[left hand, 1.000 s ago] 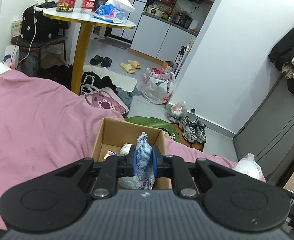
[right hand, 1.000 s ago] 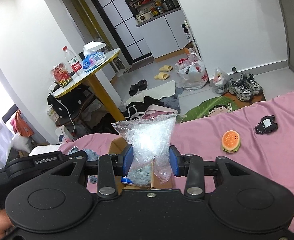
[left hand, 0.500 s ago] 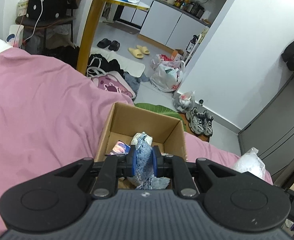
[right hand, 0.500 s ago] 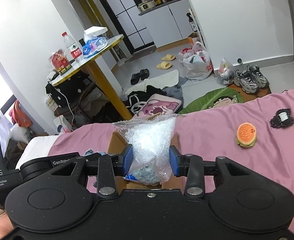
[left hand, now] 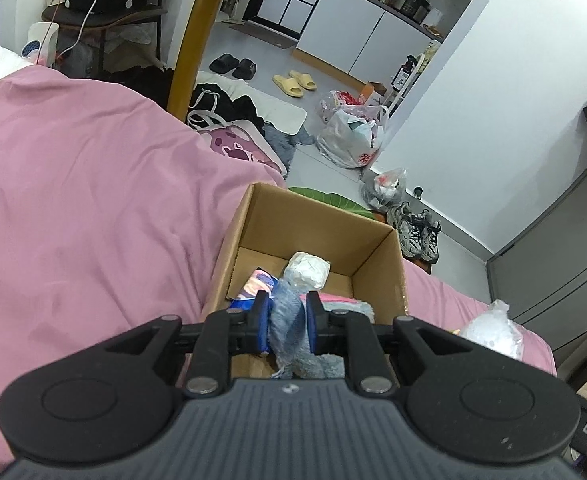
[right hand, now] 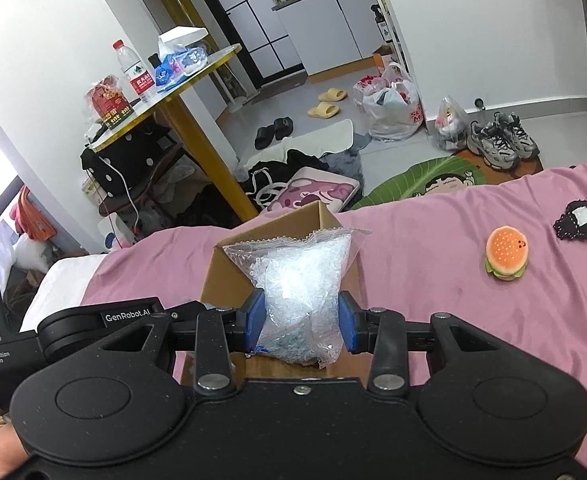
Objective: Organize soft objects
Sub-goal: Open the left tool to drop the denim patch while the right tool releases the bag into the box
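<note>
An open cardboard box (left hand: 253, 220) stands on the pink bedspread (left hand: 93, 220). My left gripper (left hand: 285, 322) is shut on a blue-grey cloth (left hand: 287, 320) and holds it over the box's near edge. Inside the box lie a white wrapped bundle (left hand: 307, 268), a blue-pink packet (left hand: 255, 284) and a pink-teal item (left hand: 345, 302). My right gripper (right hand: 299, 316) is shut on a clear plastic bag of white filling (right hand: 297, 276), held above the same box (right hand: 229, 276). That bag also shows in the left wrist view (left hand: 491, 330).
A hamburger plush (right hand: 506, 253) and a black-and-white soft item (right hand: 578, 222) lie on the bedspread to the right. Beyond the bed's edge are a yellow-legged round table (right hand: 197, 128), bags, slippers and shoes on the floor.
Both grippers have moved forward and down toward the box, which now looks larger and closer. Each still holds its item.
</note>
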Demonstrator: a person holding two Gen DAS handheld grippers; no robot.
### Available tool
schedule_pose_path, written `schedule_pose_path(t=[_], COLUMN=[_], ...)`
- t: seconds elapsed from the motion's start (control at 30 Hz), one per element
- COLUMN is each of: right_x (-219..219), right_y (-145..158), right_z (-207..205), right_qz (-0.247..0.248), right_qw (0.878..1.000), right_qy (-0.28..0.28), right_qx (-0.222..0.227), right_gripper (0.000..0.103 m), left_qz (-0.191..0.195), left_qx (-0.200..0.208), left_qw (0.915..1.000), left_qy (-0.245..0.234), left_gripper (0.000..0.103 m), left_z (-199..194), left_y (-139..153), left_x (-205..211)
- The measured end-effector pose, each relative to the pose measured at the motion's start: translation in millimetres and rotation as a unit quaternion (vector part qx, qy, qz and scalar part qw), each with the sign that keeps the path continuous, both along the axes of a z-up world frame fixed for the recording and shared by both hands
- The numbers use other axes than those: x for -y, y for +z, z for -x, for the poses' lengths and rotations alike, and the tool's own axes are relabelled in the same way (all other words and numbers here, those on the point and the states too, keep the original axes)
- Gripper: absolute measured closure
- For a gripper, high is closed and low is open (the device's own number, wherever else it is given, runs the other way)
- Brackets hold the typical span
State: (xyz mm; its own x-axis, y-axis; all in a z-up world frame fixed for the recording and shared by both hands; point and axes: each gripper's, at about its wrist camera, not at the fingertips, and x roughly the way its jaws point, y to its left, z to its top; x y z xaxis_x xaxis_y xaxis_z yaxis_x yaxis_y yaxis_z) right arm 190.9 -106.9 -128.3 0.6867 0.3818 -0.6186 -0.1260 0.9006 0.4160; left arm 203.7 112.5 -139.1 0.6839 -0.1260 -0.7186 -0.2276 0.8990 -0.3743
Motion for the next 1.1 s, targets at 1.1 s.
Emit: schedule_pose_path(t=[1.1], right_x=[-27.7], right_y=[-11.7], right_z=[-11.5], right_qz=[-0.04], right_qw=[0.998], right_qy=[0.043], right_qx=[-0.035], right_gripper=[0.037], left_qz=[-0.039], left_qx=[0.013], left_qw=[0.997], left_qy=[0.065], left_gripper=[0.053], left_z=[3.0], left_y=[7.6], left_x=[-15.6])
